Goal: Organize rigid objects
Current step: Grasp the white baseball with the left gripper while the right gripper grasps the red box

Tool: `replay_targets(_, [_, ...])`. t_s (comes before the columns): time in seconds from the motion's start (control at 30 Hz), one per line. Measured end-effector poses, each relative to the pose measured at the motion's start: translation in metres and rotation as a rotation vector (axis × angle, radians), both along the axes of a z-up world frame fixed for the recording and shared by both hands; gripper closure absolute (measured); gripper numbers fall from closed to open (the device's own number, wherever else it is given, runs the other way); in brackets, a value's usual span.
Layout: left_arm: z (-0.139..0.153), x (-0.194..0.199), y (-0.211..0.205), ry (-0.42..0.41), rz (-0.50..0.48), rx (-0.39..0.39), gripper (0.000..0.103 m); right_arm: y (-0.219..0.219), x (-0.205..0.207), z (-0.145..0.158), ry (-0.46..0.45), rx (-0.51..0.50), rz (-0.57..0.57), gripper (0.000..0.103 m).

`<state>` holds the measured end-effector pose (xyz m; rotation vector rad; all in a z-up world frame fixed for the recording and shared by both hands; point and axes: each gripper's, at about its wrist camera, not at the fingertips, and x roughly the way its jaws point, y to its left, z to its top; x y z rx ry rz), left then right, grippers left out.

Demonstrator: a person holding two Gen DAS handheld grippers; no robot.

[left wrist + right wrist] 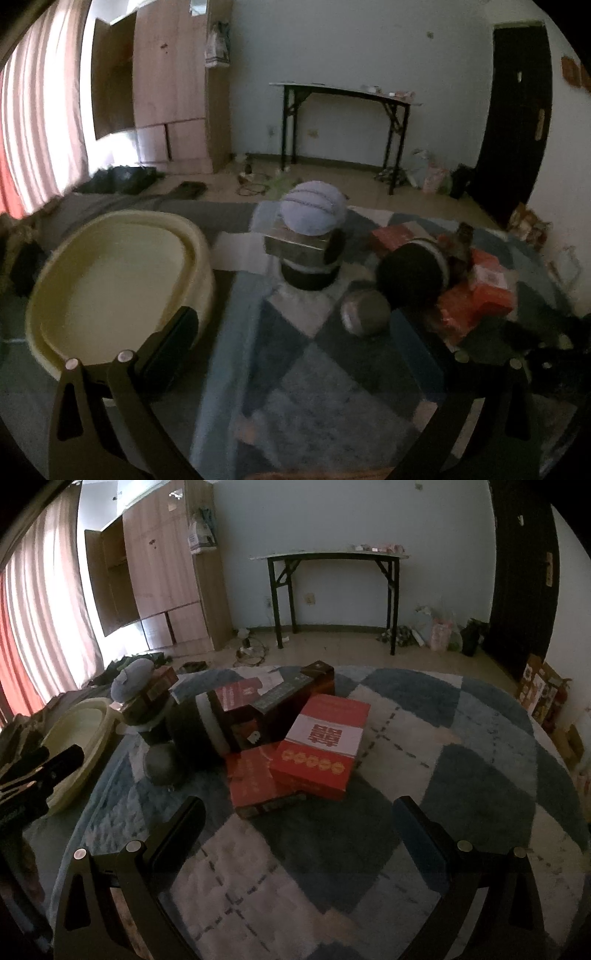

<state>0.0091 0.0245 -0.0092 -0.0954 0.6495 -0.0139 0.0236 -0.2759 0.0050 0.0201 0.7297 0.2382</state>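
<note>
A pale yellow oval basin (pixel 110 273) sits at the left of the rug; it also shows in the right wrist view (pixel 79 738). My left gripper (pixel 295 332) is open and empty, its left finger (pixel 173 343) over the basin's near rim. Ahead lie a grey ball (pixel 364 312), a dark cylinder (pixel 412 273), a stack of a dark tin, a box and a blue cap (pixel 310 236), and red boxes (pixel 476 295). My right gripper (pixel 299 823) is open and empty, just short of the red boxes (pixel 321 746) and a dark long box (pixel 280 701).
A blue and white checked rug (pixel 443 746) covers the surface. A folding table (pixel 332 559) stands against the far wall, a wooden wardrobe (pixel 162 572) at the left, a dark door (pixel 524 572) at the right. Clutter lies on the floor beyond.
</note>
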Motion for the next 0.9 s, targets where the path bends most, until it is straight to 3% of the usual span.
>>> replay_targets(0.13, [0.012,0.006,-0.009,-0.010,-0.060,-0.004,0.000,-0.005,0.005,-0.008,0.006,0.005,-0.027,0.000])
replay_targets(0.2, [0.028,0.020,-0.015,-0.009,-0.097,0.041,0.000,-0.015,0.004,-0.004,-0.015,0.036,-0.057,0.000])
replay_targets(0.3, [0.050,0.048,-0.015,-0.033,-0.159,0.032,0.000,-0.027,0.003,0.002,-0.040,0.053,-0.113,0.000])
replay_targets(0.4, [0.060,0.081,-0.005,-0.020,-0.143,-0.015,0.000,-0.027,0.006,0.002,-0.033,0.025,-0.119,0.000])
replay_targets(0.5, [0.071,0.098,0.009,-0.073,-0.102,-0.081,0.000,-0.025,0.015,0.005,-0.023,0.024,-0.121,0.000])
replay_targets(0.67, [0.055,0.116,0.027,-0.047,-0.044,-0.033,0.000,-0.004,0.053,0.028,0.028,-0.006,-0.114,0.000])
replay_targets(0.83, [0.034,0.132,0.043,0.021,-0.073,-0.133,0.000,0.006,0.084,0.014,0.127,0.013,-0.159,0.000])
replay_targets(0.9, [0.031,0.134,0.038,0.040,-0.094,-0.115,0.000,0.008,0.083,0.006,0.120,-0.004,-0.162,0.000])
